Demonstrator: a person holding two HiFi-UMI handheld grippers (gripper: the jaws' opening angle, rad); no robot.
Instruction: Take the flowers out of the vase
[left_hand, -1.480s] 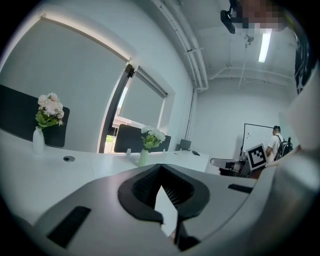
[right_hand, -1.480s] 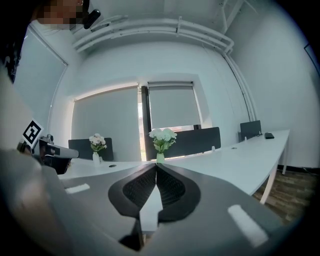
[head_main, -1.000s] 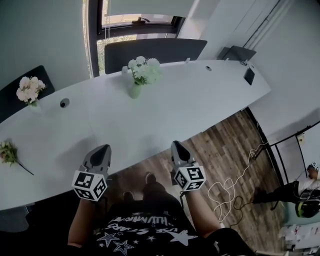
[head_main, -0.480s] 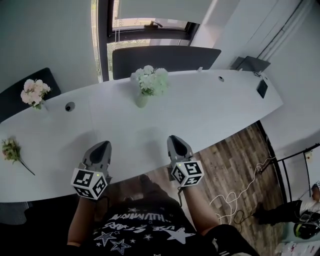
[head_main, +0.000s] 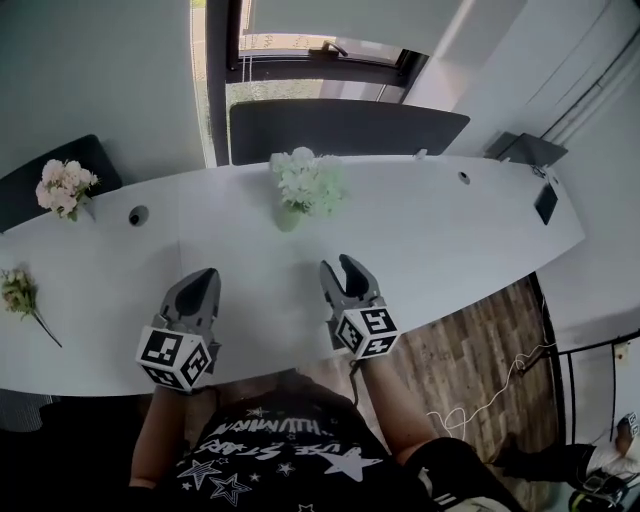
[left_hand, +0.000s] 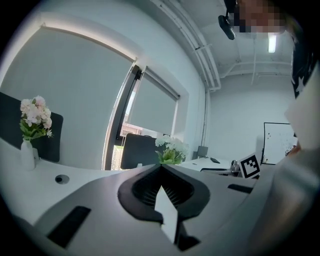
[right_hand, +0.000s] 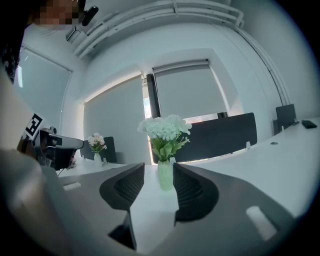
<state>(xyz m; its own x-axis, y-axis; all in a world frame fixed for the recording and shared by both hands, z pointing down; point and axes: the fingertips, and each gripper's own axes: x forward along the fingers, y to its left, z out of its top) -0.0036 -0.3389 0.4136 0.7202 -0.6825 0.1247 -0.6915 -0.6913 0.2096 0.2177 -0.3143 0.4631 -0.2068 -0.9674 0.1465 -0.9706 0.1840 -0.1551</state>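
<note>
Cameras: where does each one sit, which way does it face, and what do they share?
Head view: on the person's head, looking steeply down at the table; left gripper, right gripper and shirt show.
Left gripper view: on the left gripper, looking along its shut jaws toward the window.
Right gripper view: on the right gripper, looking between jaws that have just been opening, empty, at the vase.
Shared: all three show the white flowers.

The left tongs fill the foreground, jaws closed tip to tip with nothing between. Just past the tips a bunch of white flowers rises over the white counter, its vase hidden behind the tongs. Far left, pink-and-white flowers stand in a small white vase.
</note>
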